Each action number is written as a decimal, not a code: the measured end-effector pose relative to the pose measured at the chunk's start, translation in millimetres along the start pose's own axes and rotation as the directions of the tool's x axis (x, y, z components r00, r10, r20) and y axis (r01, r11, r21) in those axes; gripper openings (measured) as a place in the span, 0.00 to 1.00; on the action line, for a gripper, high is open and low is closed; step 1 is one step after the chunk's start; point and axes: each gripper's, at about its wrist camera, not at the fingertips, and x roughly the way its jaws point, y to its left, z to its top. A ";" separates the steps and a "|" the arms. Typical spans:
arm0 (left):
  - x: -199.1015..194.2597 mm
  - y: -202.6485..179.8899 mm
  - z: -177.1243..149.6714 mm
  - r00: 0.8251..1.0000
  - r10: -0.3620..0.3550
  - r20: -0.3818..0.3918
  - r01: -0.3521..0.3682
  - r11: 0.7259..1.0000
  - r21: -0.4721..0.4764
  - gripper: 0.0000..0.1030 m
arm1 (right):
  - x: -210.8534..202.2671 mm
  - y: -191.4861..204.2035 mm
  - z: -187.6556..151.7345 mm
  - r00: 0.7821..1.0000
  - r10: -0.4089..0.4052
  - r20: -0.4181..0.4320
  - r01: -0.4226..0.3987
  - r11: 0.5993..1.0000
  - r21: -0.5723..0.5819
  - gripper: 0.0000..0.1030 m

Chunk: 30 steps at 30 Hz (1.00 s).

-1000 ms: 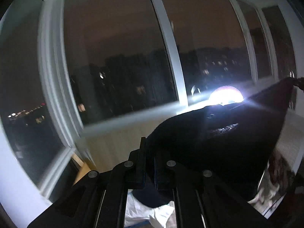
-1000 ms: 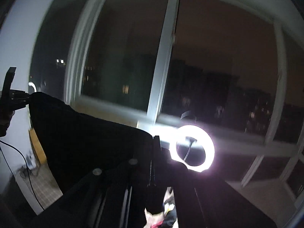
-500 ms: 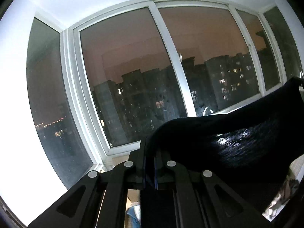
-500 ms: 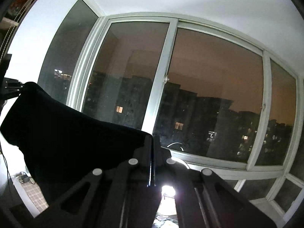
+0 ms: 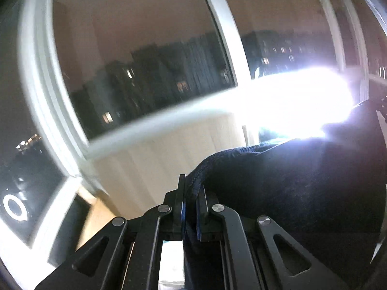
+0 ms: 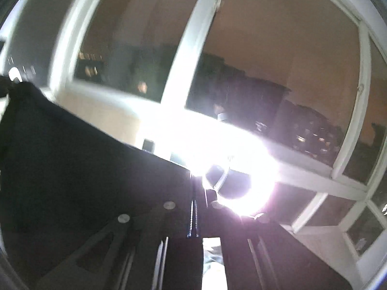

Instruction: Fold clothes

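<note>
A dark, nearly black garment (image 5: 290, 183) is stretched in the air between my two grippers. My left gripper (image 5: 190, 193) is shut on its thick hemmed edge, and the cloth runs off to the right. In the right wrist view the same garment (image 6: 79, 159) spreads to the left, with my right gripper (image 6: 194, 193) shut on its other corner. At the far left edge of that view the left gripper (image 6: 7, 88) shows small and dark at the cloth's far corner. The lower part of the garment is hidden beneath the gripper bodies.
Tall windows with white frames (image 5: 222, 31) face me, with night buildings outside. A very bright ring light (image 6: 232, 183) glares in both views, ring light (image 5: 302, 101). A pale panelled wall (image 5: 157, 154) runs under the sill. Something pale lies below between the fingers (image 6: 212, 256).
Both views have tilted down from the ceiling and upper windows to the sill and ring light; the frames are motion-blurred. The garment stays clamped and stretched between both grippers.
</note>
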 end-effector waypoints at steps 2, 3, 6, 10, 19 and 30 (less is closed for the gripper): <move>52.7 -8.4 -12.9 0.997 -0.025 -0.079 0.026 1.000 0.012 0.05 | 47.8 15.4 -32.6 0.995 0.009 -0.102 -0.010 1.000 -0.004 0.02; 79.1 -12.6 -19.4 0.992 -0.037 -0.118 0.040 0.999 0.017 0.05 | 71.7 23.0 -48.9 0.988 0.014 -0.152 -0.015 1.000 -0.005 0.02; 158.1 -25.3 -38.8 0.969 -0.072 -0.235 0.081 0.996 0.030 0.05 | 143.5 46.1 -97.8 0.953 0.026 -0.301 -0.030 1.000 -0.007 0.02; 263.6 -42.1 -64.7 0.916 -0.112 -0.386 0.137 0.990 0.038 0.09 | 239.2 76.8 -163.0 0.872 0.041 -0.488 -0.051 0.999 -0.007 0.02; 226.2 -16.0 -85.2 0.911 -0.217 -0.350 0.221 0.975 -0.029 0.11 | 216.9 19.4 -202.0 0.831 0.164 -0.532 -0.047 0.973 0.227 0.24; 27.5 49.1 -212.7 0.939 -0.186 -0.288 0.123 0.967 -0.223 0.15 | 37.9 19.8 -288.8 0.836 0.308 -0.453 -0.115 0.907 0.405 0.39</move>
